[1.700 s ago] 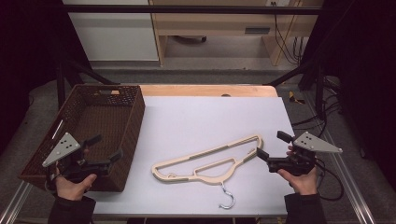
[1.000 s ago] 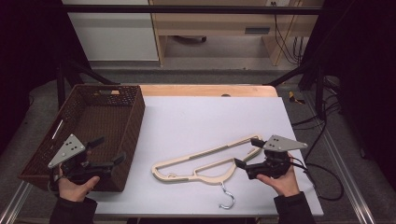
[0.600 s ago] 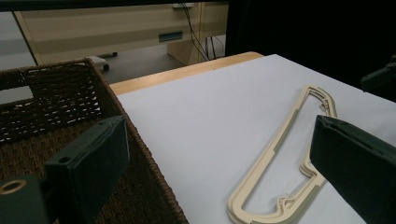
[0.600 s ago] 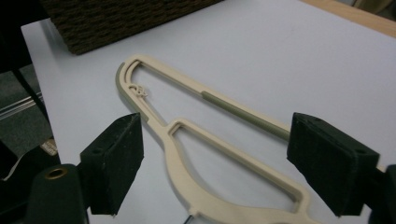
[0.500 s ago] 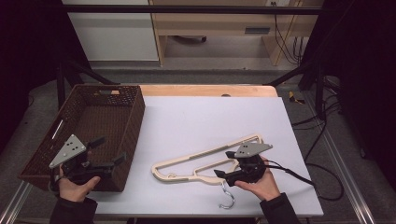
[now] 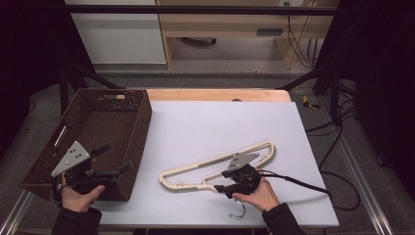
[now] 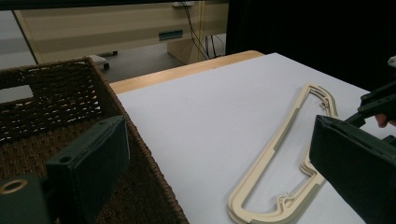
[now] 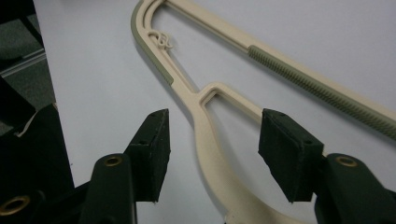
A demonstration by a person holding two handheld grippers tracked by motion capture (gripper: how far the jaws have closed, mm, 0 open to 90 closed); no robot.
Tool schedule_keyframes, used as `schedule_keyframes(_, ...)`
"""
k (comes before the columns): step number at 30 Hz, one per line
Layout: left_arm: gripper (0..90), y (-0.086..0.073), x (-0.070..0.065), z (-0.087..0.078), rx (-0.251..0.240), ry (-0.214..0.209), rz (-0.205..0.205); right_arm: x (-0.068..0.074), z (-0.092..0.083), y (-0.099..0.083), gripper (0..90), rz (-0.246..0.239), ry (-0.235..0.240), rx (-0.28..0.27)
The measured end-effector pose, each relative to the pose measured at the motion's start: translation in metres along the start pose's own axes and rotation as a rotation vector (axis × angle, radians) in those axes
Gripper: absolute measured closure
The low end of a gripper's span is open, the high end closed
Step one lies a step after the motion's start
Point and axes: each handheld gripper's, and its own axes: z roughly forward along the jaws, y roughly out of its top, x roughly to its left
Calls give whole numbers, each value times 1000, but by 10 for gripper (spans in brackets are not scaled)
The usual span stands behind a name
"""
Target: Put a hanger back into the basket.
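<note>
Hanger (image 6: 205, 170), cream plastic, lies flat on the white table (image 6: 220, 122) beside the basket (image 6: 139, 122). I judge it light, stiff, slick. My right gripper (image 8: 212, 140) has just been closing, pads straddling the neck, not yet touching. Grip there.

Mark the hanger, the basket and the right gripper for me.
hanger (image 8: 210, 135): right gripper view, its neck.
wicker basket (image 6: 142, 129): high view, right wall.
right gripper (image 6: 221, 181): high view, between its jaws.

Hanger (image 6: 205, 169): smooth cream plastic, ribbed grey-green grip strips, shiny metal hook. Basket (image 6: 138, 129): rough dark-brown woven wicker. Table (image 6: 220, 122): matt white top, wooden edge.
</note>
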Motion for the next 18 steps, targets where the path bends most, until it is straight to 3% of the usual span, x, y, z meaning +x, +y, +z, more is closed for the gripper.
schedule_keyframes(10,46,-1,-6,6,18,-16,17,-3,27,-5,531,-29,43,134)
schedule_keyframes(16,47,-2,-8,9,24,-22,19,-5,36,-8,616,-44,42,169)
schedule_keyframes(18,48,-2,-9,10,27,-24,21,-6,36,-9,654,-71,38,180)
